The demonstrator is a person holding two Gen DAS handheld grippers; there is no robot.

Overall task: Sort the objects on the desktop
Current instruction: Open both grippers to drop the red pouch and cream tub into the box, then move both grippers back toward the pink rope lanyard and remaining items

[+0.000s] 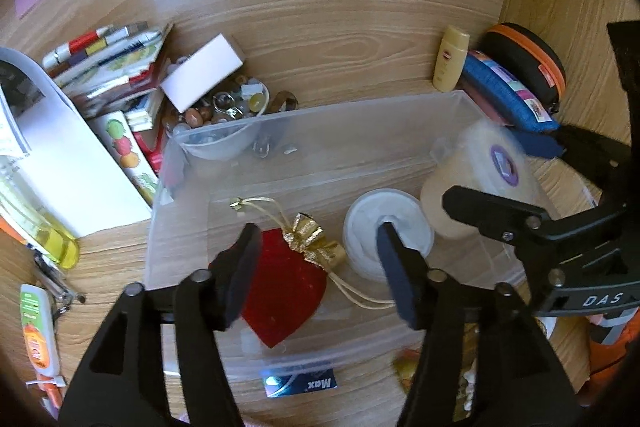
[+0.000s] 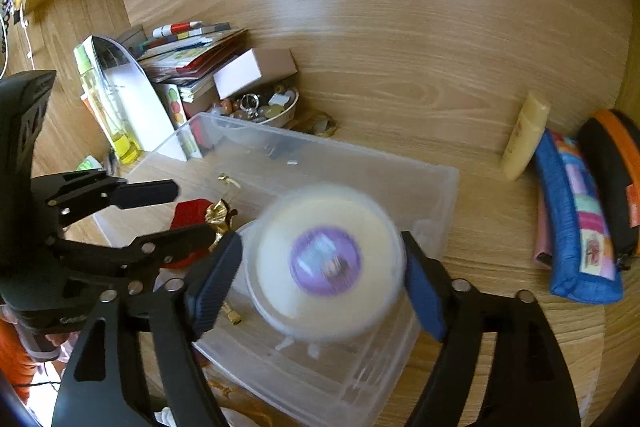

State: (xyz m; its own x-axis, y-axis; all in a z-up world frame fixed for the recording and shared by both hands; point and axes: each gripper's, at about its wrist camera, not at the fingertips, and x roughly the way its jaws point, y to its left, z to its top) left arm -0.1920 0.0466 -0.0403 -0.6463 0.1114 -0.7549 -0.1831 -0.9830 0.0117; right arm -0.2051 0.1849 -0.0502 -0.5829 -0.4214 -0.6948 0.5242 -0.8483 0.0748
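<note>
A clear plastic bin (image 1: 360, 115) (image 2: 440, 195) sits on the wooden desk. Inside it lie a red pouch with a gold bow (image 1: 286, 291) (image 2: 190, 211) and a white round lid (image 1: 386, 235). My left gripper (image 1: 316, 267) is open and empty just above the pouch. My right gripper (image 2: 322, 267) is shut on a cream round jar with a purple label (image 2: 326, 267) (image 1: 480, 183), held over the bin's right part; the jar is motion-blurred.
A bowl of small trinkets (image 1: 224, 111) (image 2: 264, 109), a white box (image 1: 202, 77), stacked booklets (image 1: 108, 67) and a yellow-green bottle (image 2: 112, 111) crowd the back left. A cream tube (image 1: 450, 59) (image 2: 524, 135), blue pouch (image 2: 576, 219) and black-orange case (image 1: 524, 63) lie right.
</note>
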